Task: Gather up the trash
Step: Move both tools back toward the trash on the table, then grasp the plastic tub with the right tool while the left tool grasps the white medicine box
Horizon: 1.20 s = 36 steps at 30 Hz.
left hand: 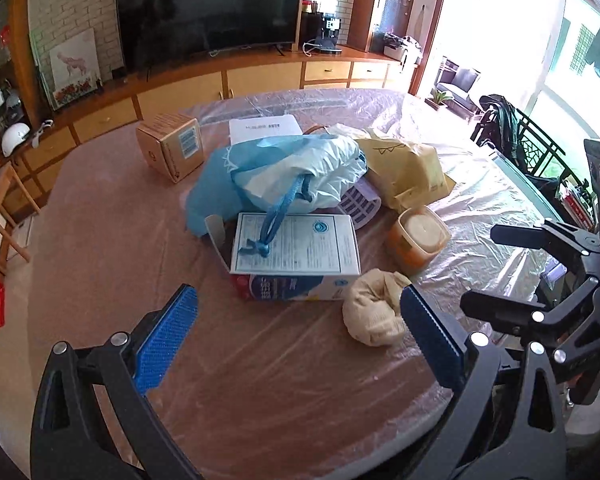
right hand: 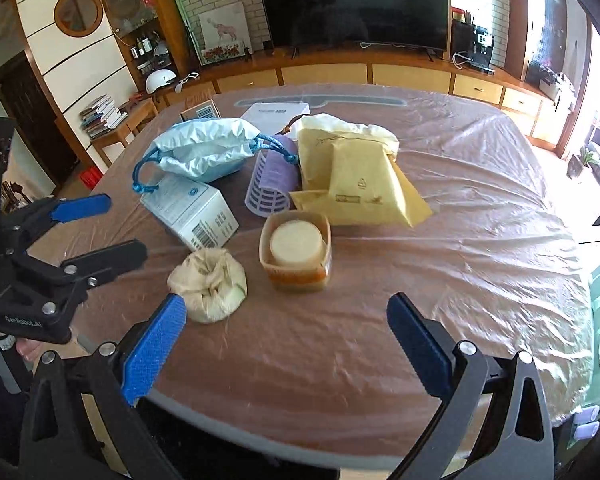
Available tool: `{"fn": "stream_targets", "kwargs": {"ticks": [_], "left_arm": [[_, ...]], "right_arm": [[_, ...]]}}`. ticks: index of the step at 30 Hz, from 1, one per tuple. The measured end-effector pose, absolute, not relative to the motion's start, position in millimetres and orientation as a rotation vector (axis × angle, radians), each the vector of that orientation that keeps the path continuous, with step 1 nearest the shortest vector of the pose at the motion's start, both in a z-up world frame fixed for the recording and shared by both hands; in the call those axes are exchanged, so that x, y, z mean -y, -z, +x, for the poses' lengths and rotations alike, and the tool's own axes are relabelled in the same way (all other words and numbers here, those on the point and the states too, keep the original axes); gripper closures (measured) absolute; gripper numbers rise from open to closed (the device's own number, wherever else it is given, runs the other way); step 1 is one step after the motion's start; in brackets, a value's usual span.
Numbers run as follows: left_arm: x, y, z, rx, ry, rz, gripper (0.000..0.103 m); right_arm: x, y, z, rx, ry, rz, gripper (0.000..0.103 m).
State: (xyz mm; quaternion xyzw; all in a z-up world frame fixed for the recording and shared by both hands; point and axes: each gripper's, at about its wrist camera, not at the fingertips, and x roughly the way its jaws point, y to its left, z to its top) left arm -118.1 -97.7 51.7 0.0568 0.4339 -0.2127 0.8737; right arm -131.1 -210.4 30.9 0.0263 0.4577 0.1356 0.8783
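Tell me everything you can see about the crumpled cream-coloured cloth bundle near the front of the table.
The crumpled cream-coloured cloth bundle looks like soft, wrinkled fabric gathered into a rough ball, with folds meeting at a hollow on top. It lies on the clear plastic sheet that covers the table, at the front of the pile. It sits just in front of the white printed cardboard box, close to or touching its corner, and left of the orange-tinted plastic container, apart from it. No gripper holds it.

Near table edge open, clutter beyond

Bare table [right hand: 340,344] in front; wad [right hand: 207,285], tub [right hand: 296,252] and box [left hand: 296,252] block the middle.
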Motion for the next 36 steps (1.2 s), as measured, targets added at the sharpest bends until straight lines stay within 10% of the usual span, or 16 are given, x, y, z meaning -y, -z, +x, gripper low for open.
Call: {"fn": "stream_targets", "kwargs": {"ticks": [36], "left_arm": [[108.6,-26.3,-83.5,-0.937,0.507,0.153,0.02]], "right_arm": [[204.1,1.4,-85.8,-1.011,-0.216,0.106,0.058]]}}
